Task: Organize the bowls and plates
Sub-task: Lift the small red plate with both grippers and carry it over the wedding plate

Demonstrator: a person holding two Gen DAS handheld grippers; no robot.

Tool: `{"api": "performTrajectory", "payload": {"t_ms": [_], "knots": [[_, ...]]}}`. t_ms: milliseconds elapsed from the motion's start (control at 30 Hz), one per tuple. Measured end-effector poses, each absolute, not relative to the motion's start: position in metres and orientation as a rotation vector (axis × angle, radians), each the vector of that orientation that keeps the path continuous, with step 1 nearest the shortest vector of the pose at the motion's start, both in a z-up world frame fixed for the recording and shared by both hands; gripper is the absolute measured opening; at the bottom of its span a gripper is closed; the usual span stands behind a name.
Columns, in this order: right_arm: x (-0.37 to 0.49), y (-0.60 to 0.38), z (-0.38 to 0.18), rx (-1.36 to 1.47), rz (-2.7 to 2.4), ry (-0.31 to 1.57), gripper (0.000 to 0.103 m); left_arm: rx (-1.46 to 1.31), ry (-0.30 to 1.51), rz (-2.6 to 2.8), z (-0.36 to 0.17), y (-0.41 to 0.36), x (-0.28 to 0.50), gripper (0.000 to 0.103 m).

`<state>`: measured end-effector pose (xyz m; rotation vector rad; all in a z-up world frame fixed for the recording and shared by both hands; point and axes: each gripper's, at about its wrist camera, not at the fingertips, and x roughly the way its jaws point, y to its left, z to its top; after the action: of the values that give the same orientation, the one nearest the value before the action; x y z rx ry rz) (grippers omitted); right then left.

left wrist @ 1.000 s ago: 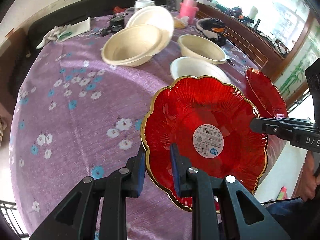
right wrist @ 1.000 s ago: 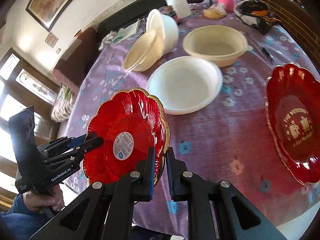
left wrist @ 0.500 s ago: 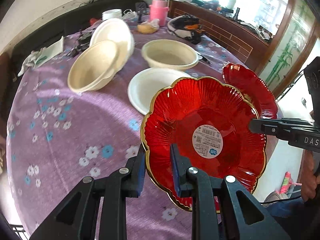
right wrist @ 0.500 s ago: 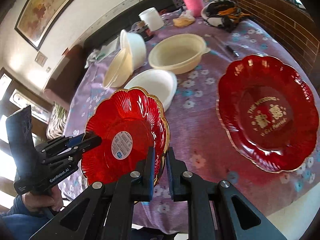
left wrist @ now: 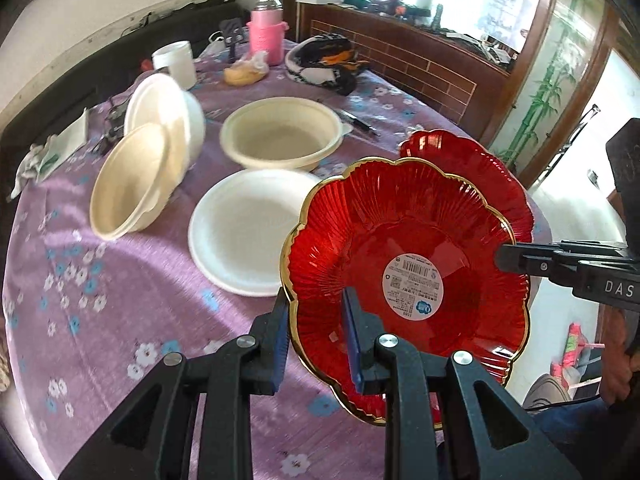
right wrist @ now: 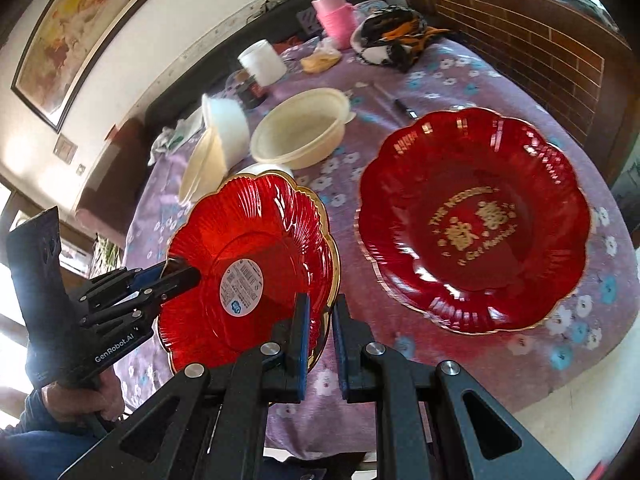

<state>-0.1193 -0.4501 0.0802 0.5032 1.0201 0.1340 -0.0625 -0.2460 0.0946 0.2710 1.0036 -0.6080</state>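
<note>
Both grippers hold one red gold-rimmed scalloped plate (left wrist: 400,248) in the air, tilted, its stickered underside facing the cameras. My left gripper (left wrist: 318,340) is shut on its left rim; it also shows in the right wrist view (right wrist: 182,276). My right gripper (right wrist: 318,332) is shut on the opposite rim of the plate (right wrist: 256,252), and shows in the left wrist view (left wrist: 504,260). A second red plate (right wrist: 472,220) with gold lettering lies flat on the table to the right. A white plate (left wrist: 244,232), a cream bowl (left wrist: 282,132) and tilted nested bowls (left wrist: 136,176) lie beyond.
The round table (left wrist: 100,300) has a purple flowered cloth. At the back stand a white cup (left wrist: 175,62), a pink thermos (left wrist: 267,32), a black-and-orange cloth bundle (left wrist: 324,64) and a pen (left wrist: 360,122). A wooden ledge (left wrist: 420,64) runs behind on the right.
Both grippers have carried the held red plate to the right, toward the lettered red plate, which now looms larger in the right wrist view. Both grips are unchanged.
</note>
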Motion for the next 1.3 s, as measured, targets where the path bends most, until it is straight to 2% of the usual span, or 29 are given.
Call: {"api": "performTrajectory", "payload": {"t_ms": [900, 1300], "knots": [[-0.153, -0.531, 0.089, 0.608, -0.015, 0.973, 0.013, 0.363, 0.967, -0.741, 0.102, -0.346, -0.059, 0.024], [-0.151, -0.573, 0.076, 0.634, -0.078, 0.988, 0.012, 0.396, 1.005, -0.774, 0.077, -0.4, -0.041, 0.024]]}}
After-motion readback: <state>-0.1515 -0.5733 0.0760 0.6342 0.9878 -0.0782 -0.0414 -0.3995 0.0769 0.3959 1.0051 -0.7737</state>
